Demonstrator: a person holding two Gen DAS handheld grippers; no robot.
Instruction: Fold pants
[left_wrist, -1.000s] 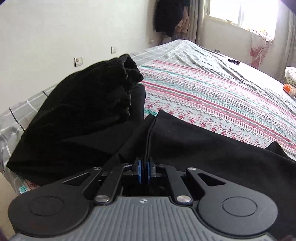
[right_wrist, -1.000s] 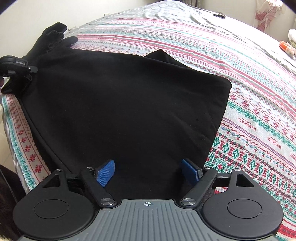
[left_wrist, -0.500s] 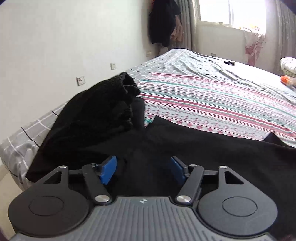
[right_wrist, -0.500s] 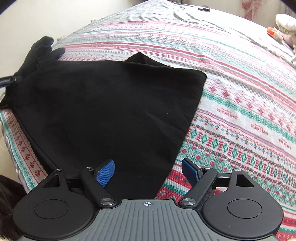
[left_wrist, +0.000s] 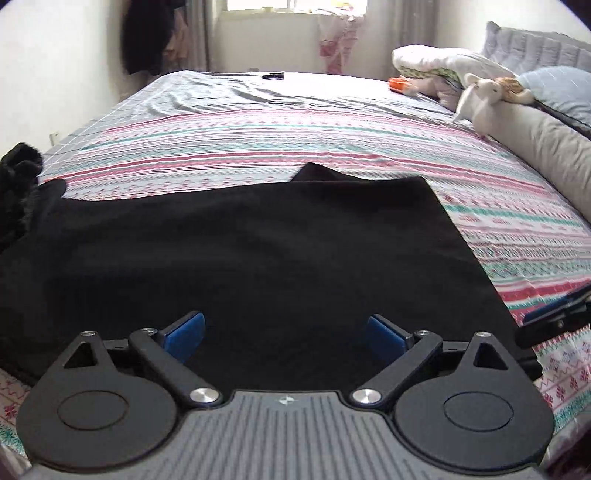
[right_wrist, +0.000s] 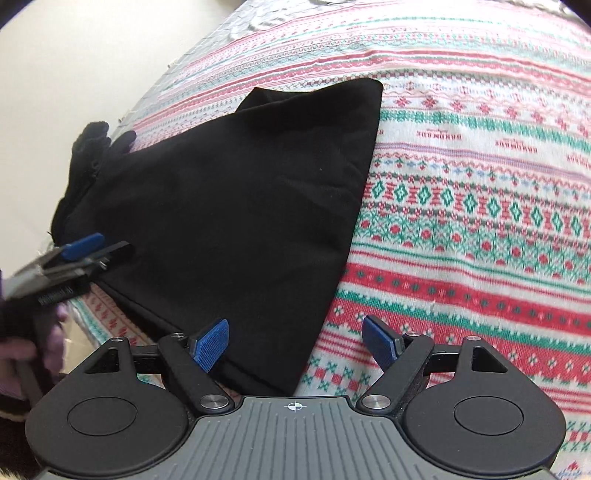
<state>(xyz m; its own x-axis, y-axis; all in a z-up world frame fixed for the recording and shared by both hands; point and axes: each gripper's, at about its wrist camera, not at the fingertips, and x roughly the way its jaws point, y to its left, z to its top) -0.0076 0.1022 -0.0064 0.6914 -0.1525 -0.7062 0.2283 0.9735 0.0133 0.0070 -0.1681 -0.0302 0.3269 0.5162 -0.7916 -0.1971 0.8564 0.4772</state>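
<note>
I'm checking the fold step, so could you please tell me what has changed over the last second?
The left gripper was clamped on a fold of the black pants; its jaws have just been opening, letting the fabric go, and its view swung toward the pillows. The right gripper shifted toward the pants' edge, jaws apart. The pants stay flat on the bedspread.

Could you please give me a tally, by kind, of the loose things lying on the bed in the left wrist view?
Black fabric pants, laid flat: 1
Bunched black fleece garment: 1
White plush toy: 1
Small orange object: 1
Small flat black object: 1
Total: 5
</note>
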